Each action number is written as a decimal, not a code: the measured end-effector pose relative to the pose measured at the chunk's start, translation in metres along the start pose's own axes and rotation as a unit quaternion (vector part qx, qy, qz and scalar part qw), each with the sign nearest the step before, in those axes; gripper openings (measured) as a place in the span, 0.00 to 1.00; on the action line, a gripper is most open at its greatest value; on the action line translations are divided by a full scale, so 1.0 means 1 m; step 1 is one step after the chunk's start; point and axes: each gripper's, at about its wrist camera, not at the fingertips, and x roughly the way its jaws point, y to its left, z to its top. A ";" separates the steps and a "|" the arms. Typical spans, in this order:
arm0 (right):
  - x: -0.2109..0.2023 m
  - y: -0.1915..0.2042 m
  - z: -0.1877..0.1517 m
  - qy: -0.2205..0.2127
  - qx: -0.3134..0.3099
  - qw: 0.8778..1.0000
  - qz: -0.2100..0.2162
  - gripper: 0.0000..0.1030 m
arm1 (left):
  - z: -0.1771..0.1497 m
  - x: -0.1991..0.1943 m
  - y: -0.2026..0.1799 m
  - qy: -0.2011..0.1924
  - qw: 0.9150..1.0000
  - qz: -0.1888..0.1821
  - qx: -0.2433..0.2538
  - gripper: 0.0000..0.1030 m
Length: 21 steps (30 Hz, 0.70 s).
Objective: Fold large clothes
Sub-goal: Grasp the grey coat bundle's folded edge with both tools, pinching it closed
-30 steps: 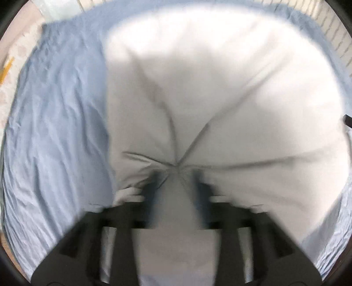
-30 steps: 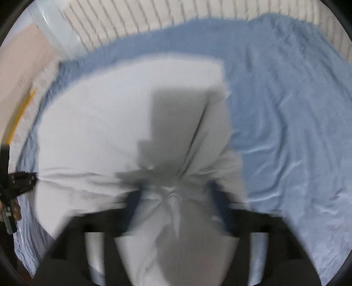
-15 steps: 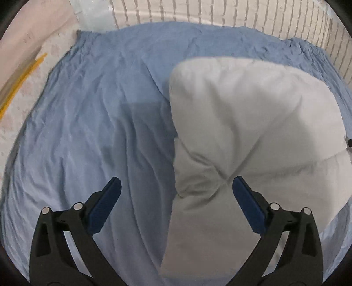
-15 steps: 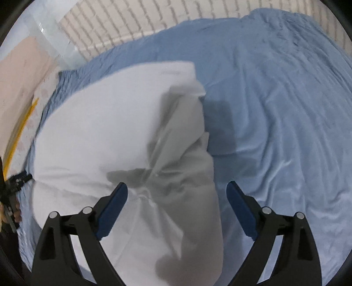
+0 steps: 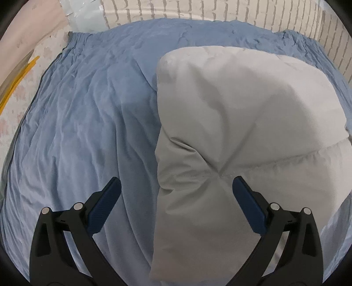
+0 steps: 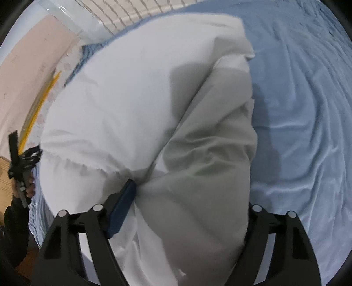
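My left claw (image 5: pixel 173 191) stands wide, both blue pads clear of the cloth, empty. My right claw (image 6: pixel 189 198) has just been closing; its left pad presses the bunched white padded garment (image 6: pixel 140 105), its right pad is hidden behind the folds, so I cannot tell whether it grips. Beyond the pads the garment (image 5: pixel 253 123) lies heaped on the blue bedsheet (image 5: pixel 83 123). Farthest, a white brick wall (image 5: pixel 220 11).
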 end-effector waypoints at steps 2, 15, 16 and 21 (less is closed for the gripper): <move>0.005 0.005 0.005 0.003 -0.002 1.000 -0.009 0.75 | 0.001 0.001 0.002 0.001 1.000 -0.005 -0.005 0.97; 0.010 0.043 0.008 0.009 -0.049 0.997 -0.054 0.43 | 0.020 0.057 0.010 0.085 0.992 -0.081 -0.044 0.97; 0.009 0.042 0.008 0.008 -0.048 0.997 -0.052 0.43 | 0.018 0.061 0.012 0.089 0.990 -0.095 -0.054 0.97; 0.009 0.037 0.006 0.009 -0.049 0.997 -0.052 0.43 | 0.000 0.073 0.015 0.110 0.978 -0.159 -0.075 0.97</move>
